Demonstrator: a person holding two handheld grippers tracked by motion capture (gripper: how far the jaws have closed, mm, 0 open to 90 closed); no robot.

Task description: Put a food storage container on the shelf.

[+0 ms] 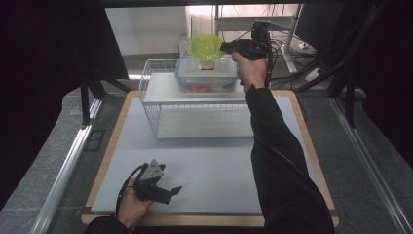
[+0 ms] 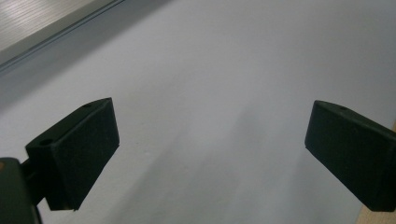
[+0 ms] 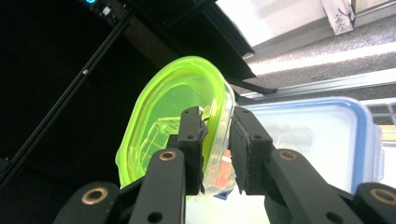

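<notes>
In the upper middle of the high view, the right tongs [image 1: 225,47] are holding a small green-lidded container [image 1: 206,48] just above the blue-rimmed storage box [image 1: 207,74] that sits on the upper shelf of the white wire rack [image 1: 151,92]. In the right gripper view, at the centre of the frame, the jaws are standing on either side of the container's rim [image 3: 223,116]; the container is tilted, its green lid facing the left of that frame. The pads look close against the rim, though the grip appears light, and whether both pads are pressing fully is hard to tell.

The step in hand seems to be setting the small container on the box's lid. To do it well, the person is best levelling the container first, so that its base meets the lid flat rather than on an edge. It should be lowered over the middle of the lid, away from the raised blue border, and the tongs should spread only once it is resting. A tilted release risks it rolling off the rack.

The left tongs [image 1: 168,191], at the lower left of the high view, are spread wide and holding nothing, hovering close over the pale surface [image 2: 224,60].
</notes>
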